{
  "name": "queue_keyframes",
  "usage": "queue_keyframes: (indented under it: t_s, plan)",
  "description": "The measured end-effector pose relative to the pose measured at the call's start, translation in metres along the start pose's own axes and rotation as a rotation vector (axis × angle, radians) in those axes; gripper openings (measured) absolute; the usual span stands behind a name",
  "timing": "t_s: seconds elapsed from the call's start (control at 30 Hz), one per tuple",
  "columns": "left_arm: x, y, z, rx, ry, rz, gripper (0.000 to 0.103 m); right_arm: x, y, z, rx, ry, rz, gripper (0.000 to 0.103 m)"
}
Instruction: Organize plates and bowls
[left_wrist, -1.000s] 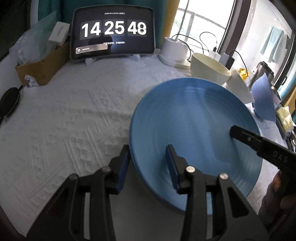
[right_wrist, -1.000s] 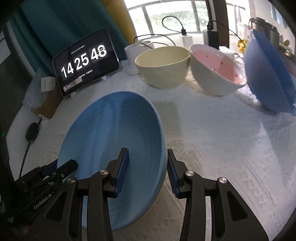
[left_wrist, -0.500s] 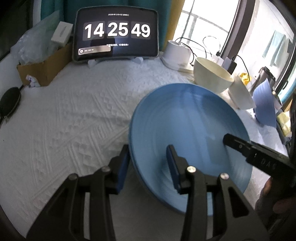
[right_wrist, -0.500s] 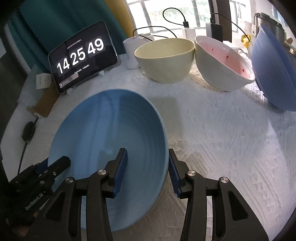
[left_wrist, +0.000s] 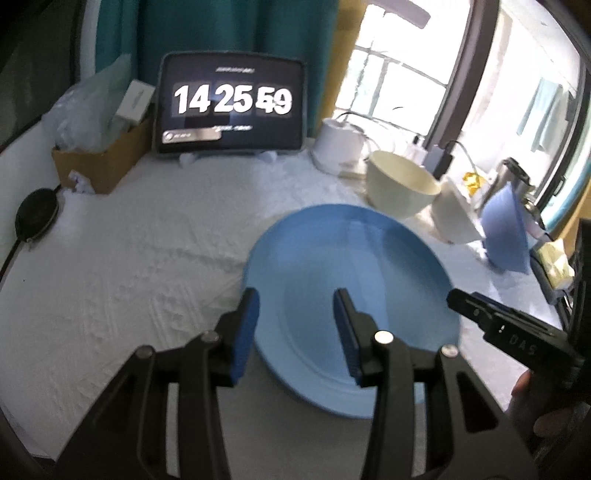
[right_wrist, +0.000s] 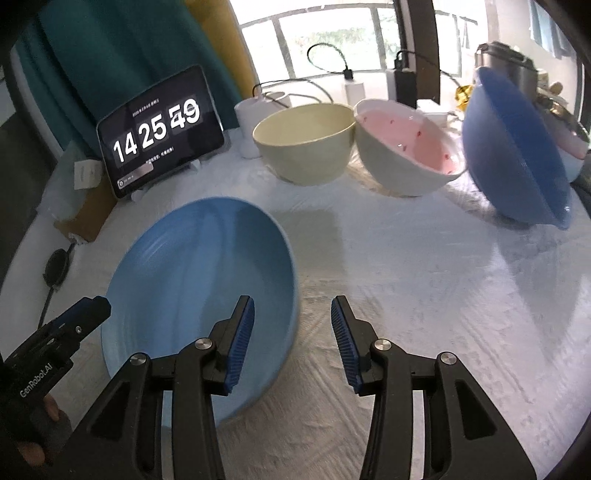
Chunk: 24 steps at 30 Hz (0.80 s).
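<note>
A large light blue plate (left_wrist: 351, 295) (right_wrist: 199, 295) lies flat on the white cloth. My left gripper (left_wrist: 295, 328) is open, its jaws straddling the plate's left rim without gripping. My right gripper (right_wrist: 291, 339) is open, its jaws straddling the plate's right rim. Each gripper shows in the other's view, the right one (left_wrist: 509, 332) and the left one (right_wrist: 62, 332). Behind stand a cream bowl (right_wrist: 306, 147) (left_wrist: 400, 188), a tilted white bowl with a pink inside (right_wrist: 406, 155) and a tilted dark blue bowl (right_wrist: 517, 155) (left_wrist: 504, 229).
A tablet clock (left_wrist: 231, 107) (right_wrist: 159, 129) stands at the back. A cardboard box (left_wrist: 99, 162) with bags is at the back left. A white cylinder (left_wrist: 338, 146), chargers and cables sit by the window. A black round object (left_wrist: 35, 214) lies at the left edge.
Both grippers have opened wider and drawn back from the plate. The plate, held tilted and raised before, now lies flat on the cloth.
</note>
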<state>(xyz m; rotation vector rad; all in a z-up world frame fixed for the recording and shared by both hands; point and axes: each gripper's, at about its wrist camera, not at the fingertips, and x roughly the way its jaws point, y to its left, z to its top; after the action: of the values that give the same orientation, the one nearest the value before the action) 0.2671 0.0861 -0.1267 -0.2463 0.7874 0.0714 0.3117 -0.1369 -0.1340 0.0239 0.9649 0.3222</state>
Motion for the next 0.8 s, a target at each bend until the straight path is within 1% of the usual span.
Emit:
queue_keyframes:
  t_s: [0.33, 0.8]
  plan:
    - [-0.013, -0.048, -0.006, 0.059, -0.022, -0.046, 0.043, -0.035, -0.031, -0.008, 0.026, -0.041, -0.024, 0.046]
    - [-0.015, -0.117, -0.011, 0.145, -0.019, -0.094, 0.043, -0.067, -0.085, -0.013, 0.068, -0.083, -0.041, 0.046]
